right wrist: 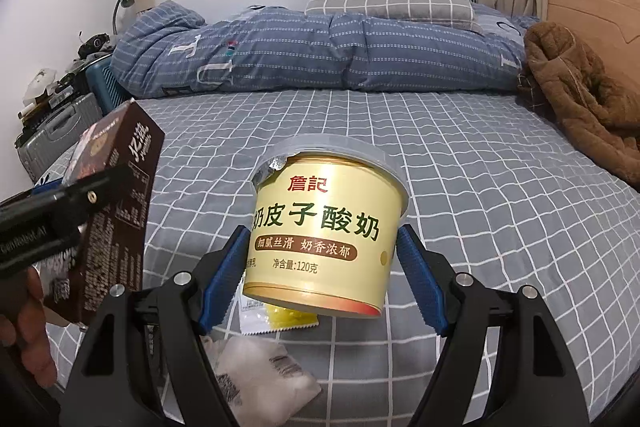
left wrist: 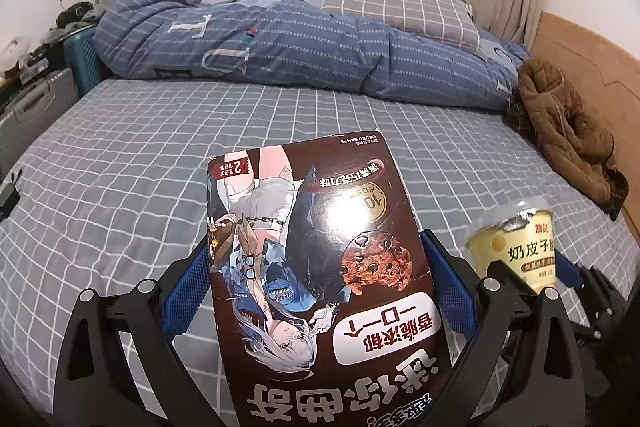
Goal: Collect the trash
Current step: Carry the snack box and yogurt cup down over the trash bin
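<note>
Now | left hand-held gripper [left wrist: 316, 267] clamps cookie box [left wrist: 316, 255]; right hand-held gripper [right wrist: 322, 267] clamps yogurt cup [right wrist: 326, 227]

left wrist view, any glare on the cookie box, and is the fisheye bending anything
Left wrist view: a white glare patch washes out print on the cookie box, above the cookie picture; the bed sheet grid bows outward. Right wrist view: the yogurt cup reads sharp, corners dark.

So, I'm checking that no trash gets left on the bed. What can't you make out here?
- Yellow wrapper: right wrist view, mostly hidden under the yogurt cup.
- White packet: same view, part-hidden behind the right tongs.
- Bed in front: left wrist view, blocked by the cookie box.
</note>
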Demonstrator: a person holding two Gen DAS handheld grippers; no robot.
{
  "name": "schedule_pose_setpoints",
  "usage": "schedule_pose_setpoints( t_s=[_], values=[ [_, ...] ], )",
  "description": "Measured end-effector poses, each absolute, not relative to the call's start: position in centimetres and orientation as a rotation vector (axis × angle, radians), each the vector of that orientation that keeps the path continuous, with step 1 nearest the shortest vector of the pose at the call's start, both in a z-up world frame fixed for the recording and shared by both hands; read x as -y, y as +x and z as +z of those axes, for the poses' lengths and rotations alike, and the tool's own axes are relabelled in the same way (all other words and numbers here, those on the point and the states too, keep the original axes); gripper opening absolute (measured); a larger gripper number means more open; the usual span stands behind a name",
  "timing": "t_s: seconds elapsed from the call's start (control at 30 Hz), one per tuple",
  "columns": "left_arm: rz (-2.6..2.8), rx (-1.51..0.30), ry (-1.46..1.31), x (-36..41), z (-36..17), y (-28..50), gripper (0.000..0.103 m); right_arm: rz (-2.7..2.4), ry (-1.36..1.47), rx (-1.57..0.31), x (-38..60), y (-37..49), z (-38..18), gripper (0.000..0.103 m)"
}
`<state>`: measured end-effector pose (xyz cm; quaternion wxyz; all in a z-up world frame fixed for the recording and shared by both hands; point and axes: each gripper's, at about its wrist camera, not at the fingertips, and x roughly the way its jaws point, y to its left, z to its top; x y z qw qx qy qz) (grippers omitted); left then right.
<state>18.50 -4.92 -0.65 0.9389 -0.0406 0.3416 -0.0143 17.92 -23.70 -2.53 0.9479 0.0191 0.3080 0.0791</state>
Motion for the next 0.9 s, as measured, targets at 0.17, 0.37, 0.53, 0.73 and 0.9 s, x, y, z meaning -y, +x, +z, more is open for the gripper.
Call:
schedule_pose_setpoints(
  t_s=[0.17, 0.37, 0.53, 0.73, 0.9],
  values=[
    [-0.035, -0.714, -0.079, 5.0, -0.7, 17.0, 0.094, 0.163, 0.032, -0.631, 23.5, 16.3, -2.3, 0.072],
    [-0.053, -0.744, -0.07, 5.6, -1.2, 14.4, 0.095, 0.162, 0.019, -0.635, 23.3, 14.2, -1.9, 0.072],
    [-0.047, -0.766, -0.073, 5.1, -1.5, 12.5, 0.094, 0.163, 0.018, -0.642, 23.3, 12.3, -1.9, 0.072],
    [-0.032, -0.786, -0.076, 4.3, -1.9, 10.1, 0.094, 0.157, 0.028, -0.653, 23.7, 10.1, -2.0, 0.072],
    [-0.021, -0.808, -0.076, 3.8, -2.7, 8.0, 0.094, 0.154, 0.027, -0.657, 23.9, 8.5, -1.9, 0.072]
  ],
)
